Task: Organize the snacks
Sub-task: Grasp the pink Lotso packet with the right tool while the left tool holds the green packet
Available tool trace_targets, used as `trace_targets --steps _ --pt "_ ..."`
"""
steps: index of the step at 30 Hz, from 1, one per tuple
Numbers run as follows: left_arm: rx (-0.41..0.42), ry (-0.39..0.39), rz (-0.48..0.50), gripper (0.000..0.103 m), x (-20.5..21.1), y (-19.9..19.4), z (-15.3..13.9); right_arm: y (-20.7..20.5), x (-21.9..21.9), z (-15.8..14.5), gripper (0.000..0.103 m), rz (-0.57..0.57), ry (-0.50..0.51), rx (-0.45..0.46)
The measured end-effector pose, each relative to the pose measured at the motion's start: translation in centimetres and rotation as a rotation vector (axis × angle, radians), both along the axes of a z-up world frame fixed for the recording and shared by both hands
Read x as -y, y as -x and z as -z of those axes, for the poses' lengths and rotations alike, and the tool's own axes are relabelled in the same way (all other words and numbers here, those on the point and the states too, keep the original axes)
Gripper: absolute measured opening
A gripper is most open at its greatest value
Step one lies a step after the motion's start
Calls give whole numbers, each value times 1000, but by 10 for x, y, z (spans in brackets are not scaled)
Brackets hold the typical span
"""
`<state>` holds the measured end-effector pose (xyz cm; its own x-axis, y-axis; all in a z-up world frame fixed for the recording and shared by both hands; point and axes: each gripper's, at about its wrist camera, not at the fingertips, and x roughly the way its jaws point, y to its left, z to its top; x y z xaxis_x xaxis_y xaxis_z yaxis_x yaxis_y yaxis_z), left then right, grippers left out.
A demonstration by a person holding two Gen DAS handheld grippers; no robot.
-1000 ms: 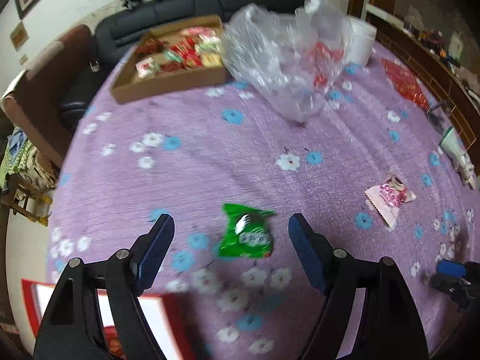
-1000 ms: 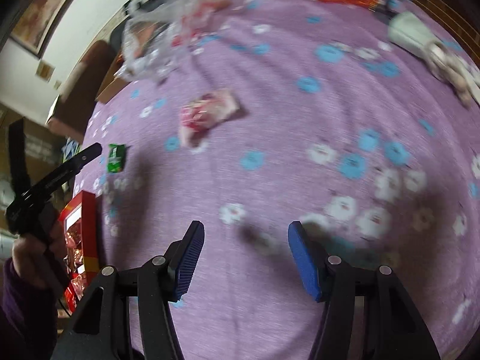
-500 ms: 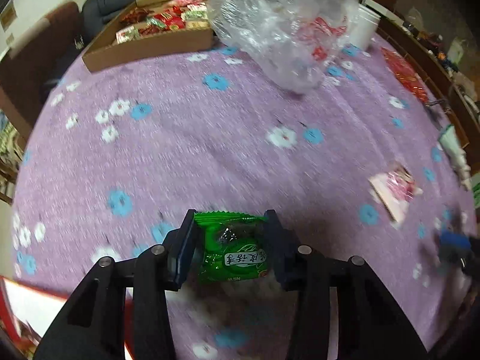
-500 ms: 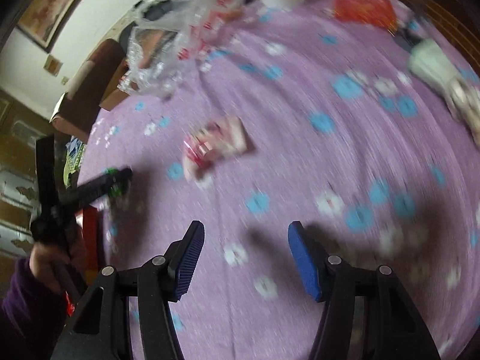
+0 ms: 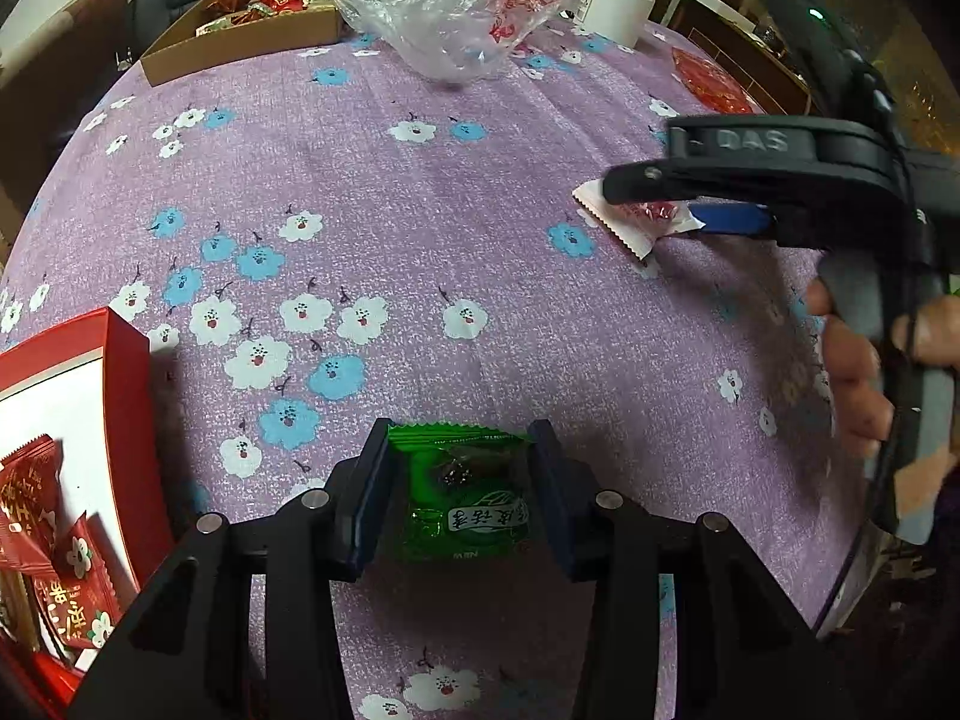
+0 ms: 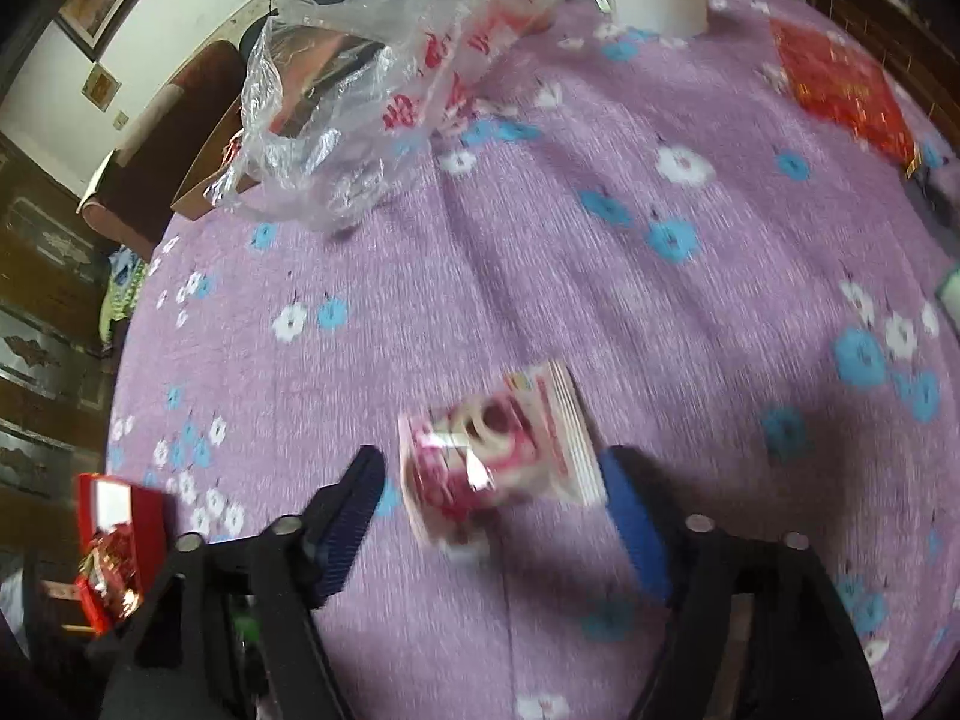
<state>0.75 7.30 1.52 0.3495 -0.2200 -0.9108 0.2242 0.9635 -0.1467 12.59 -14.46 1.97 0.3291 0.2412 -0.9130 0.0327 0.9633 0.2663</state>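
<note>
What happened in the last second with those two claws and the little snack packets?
The left gripper closed in on the green packet, which lay loose between its open fingers a second ago, and now clamps it. The right gripper travelled across the cloth to the pink packet, which now sits between its open fingers, not yet pinched. The plastic bag, cardboard tray and red box stayed put.

Both wrist views look closely down over the purple tablecloth [image 5: 540, 192].
</note>
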Motion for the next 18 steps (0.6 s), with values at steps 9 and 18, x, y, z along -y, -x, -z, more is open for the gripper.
trace_targets --steps 9,18 --pt "9 3 -4 42 -1 0 0 21 4 -2 30 -22 72 35" --pt "4 -9 9 42 3 6 -1 78 41 -4 27 2 -58 11"
